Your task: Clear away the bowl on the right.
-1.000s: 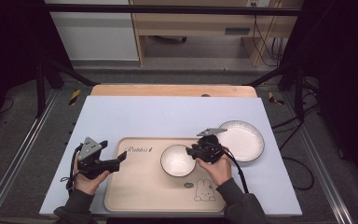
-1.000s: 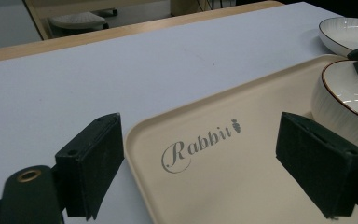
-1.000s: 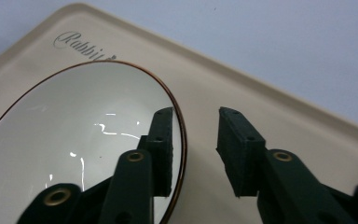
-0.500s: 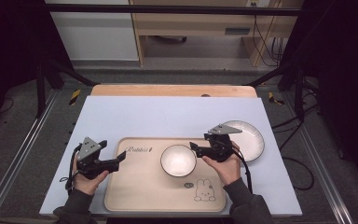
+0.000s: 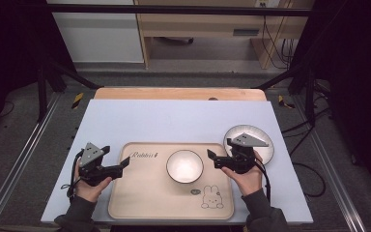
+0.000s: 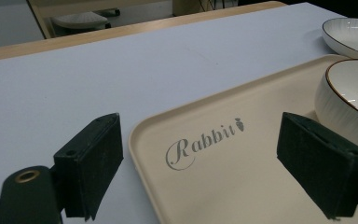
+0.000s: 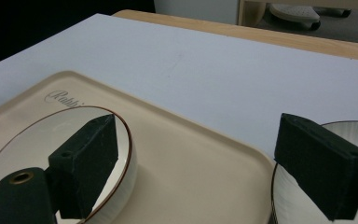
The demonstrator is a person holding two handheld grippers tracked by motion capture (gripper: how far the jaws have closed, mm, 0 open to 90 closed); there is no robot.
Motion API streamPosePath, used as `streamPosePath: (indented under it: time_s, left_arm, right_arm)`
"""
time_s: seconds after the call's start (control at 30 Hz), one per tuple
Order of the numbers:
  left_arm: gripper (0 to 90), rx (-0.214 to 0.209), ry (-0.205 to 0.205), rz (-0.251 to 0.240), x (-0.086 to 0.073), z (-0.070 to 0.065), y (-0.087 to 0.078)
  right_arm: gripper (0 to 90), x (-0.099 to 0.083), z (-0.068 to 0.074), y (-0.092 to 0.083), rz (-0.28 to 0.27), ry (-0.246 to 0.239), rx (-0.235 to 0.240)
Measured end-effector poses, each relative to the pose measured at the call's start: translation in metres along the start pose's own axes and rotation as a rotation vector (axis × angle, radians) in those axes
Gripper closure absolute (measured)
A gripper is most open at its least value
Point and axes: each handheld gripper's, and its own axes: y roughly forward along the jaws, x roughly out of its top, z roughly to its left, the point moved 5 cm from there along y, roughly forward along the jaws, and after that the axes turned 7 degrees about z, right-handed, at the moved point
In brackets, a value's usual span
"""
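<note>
On the desk [image 5: 174, 116] near its front edge lies a tan tray [image 5: 140, 203] with a white bowl [image 5: 185, 166] on it. By the tray's right edge sits a white plate [image 5: 265, 145]. Both the left gripper [image 5: 123, 165] and the right gripper [image 5: 211, 158] are spread wide, holding nothing.

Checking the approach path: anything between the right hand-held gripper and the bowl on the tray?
Nothing visible. The right hand-held gripper, jaws open, sits just right of the bowl, with bare tray between them.
</note>
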Motion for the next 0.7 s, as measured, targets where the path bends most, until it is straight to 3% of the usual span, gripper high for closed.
streamPosePath:
  time_s: [0.47,0.7]
  left_arm:
    - [14.1,0.008,-0.007,0.003,-0.006,0.004,-0.001]
    - [14.7,0.013,-0.008,0.019,-0.013,0.005,0.000]
  right_arm:
    - [9.2,-0.028,-0.011,-0.013,-0.012,-0.032,-0.035]
    - [9.0,-0.033,-0.015,-0.015,-0.019,-0.038,-0.057]
